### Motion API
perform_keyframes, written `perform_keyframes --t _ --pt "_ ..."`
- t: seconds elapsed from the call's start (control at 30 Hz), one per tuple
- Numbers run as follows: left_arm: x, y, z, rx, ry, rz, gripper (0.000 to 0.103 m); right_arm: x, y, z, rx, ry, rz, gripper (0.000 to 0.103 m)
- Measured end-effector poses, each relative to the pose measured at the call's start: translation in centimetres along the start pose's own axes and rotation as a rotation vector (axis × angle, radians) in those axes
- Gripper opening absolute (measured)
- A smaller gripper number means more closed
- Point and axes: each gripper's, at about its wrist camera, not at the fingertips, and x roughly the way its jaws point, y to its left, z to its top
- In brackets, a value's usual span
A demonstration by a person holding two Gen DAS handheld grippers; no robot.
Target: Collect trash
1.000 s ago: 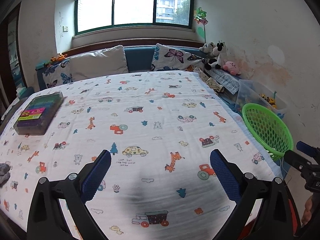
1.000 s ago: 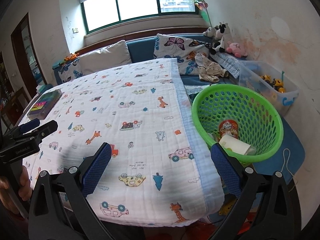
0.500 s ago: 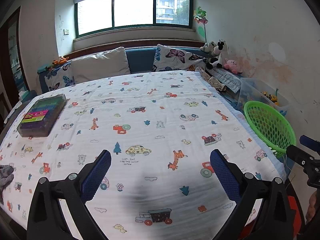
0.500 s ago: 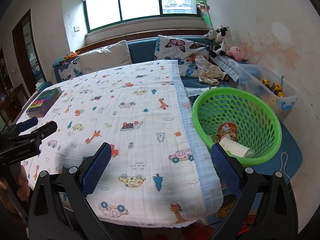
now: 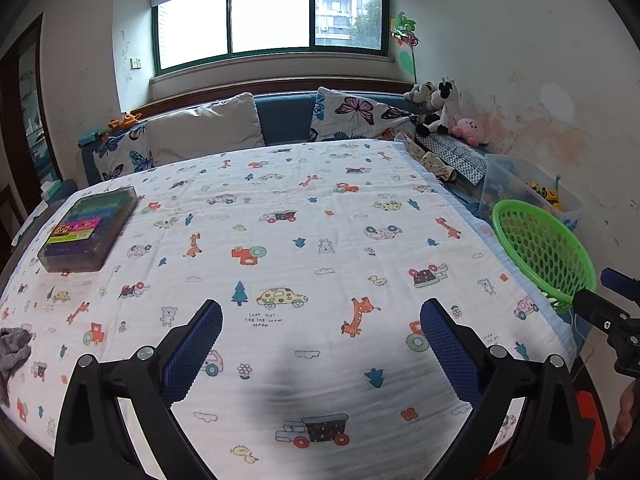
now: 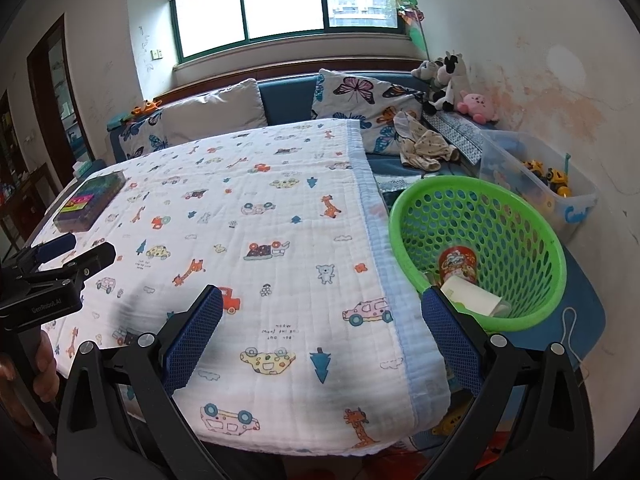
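A green perforated basket (image 6: 504,320) stands beside the table's right edge; it also shows in the left wrist view (image 5: 536,240). Inside it lie a red printed snack cup (image 6: 458,264) and a white paper cup (image 6: 472,300). My left gripper (image 5: 320,344) is open and empty above the patterned tablecloth (image 5: 304,240). My right gripper (image 6: 320,332) is open and empty over the table's front right corner, its right finger (image 6: 448,336) in front of the basket rim. Each gripper shows in the other's view: the right one (image 5: 608,304) and the left one (image 6: 60,264).
A clear box of coloured items (image 5: 90,232) sits at the table's left. A grey cloth (image 5: 14,344) lies at the left edge. Behind are a sofa with cushions (image 5: 208,128), plush toys (image 5: 444,112), crumpled clothes (image 6: 424,144) and a clear toy bin (image 6: 540,184).
Both grippers have drawn back and risen a little, so the table looks farther away. Both stay open and empty. The trash in the basket has not moved.
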Motion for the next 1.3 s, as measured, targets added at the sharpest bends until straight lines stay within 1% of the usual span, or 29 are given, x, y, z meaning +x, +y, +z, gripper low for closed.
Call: perform_keyframes --t 1.3 --pt "-0.05 -0.49 -0.36 0.003 -0.002 0.003 0.096 0.04 0.06 -0.1 0.0 0.003 0.002 0.099"
